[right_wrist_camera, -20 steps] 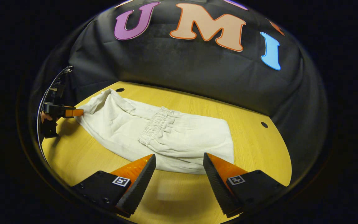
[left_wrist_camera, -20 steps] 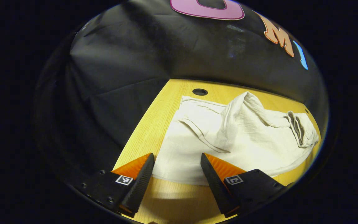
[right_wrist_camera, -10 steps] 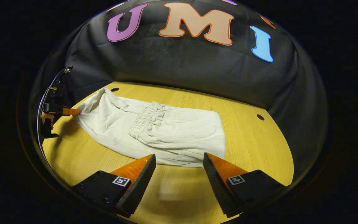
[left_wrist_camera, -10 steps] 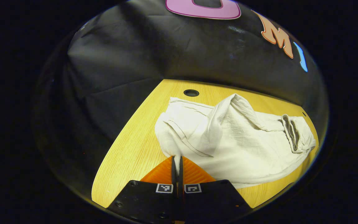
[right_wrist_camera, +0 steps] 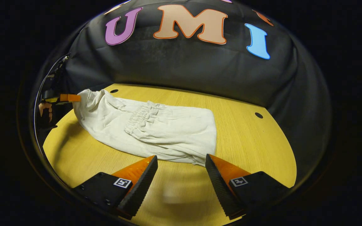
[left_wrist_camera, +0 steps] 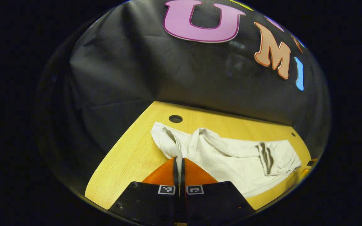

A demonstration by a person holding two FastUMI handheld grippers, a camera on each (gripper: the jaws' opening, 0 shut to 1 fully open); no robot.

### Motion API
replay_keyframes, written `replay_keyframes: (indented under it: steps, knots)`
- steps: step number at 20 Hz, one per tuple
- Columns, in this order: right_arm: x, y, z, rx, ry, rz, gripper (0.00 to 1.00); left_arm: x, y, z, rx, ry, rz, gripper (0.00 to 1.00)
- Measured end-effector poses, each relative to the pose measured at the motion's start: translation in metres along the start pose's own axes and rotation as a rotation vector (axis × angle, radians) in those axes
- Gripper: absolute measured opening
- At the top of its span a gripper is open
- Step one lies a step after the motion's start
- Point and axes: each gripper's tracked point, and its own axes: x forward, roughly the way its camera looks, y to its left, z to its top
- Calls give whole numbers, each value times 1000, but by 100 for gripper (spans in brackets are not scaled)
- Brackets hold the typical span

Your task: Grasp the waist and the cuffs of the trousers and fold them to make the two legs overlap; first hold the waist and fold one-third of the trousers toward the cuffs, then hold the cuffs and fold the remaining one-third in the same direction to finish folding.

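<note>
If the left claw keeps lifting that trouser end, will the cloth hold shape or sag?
Probably sag: the trousers already drape in soft wrinkles from the left claw. They look thin and light, so should lift easily. The folded waist layer may slide on the smooth table.

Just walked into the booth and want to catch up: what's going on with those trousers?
A person is folding cream trousers on a yellow table with two handheld grippers. The left gripper is shut on the cuff end and lifts it off the table. The waist is already folded over toward the cuffs. The right gripper hovers open just in front of the near folded edge, holding nothing.
</note>
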Motion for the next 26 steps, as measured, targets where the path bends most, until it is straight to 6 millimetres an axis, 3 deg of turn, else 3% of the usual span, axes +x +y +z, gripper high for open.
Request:
replay_keyframes:
  steps: [4,7,13,20,26]
  knots:
    - [-13,-17,-8,27,-15,-7,98,-6,-39,29,3,-53,-51,0]
    - [-21,-34,-24,45,1,-21,98,-9,-82,55,7,-98,-109,0]
    - [-37,-76,-50,86,17,-58,98,-10,-169,84,26,-136,-224,0]
    - [-54,-124,-69,127,13,-103,98,-10,-269,86,103,-138,-337,0]
    - [-70,-153,-86,169,22,-138,98,-8,-351,73,165,-112,-435,0]
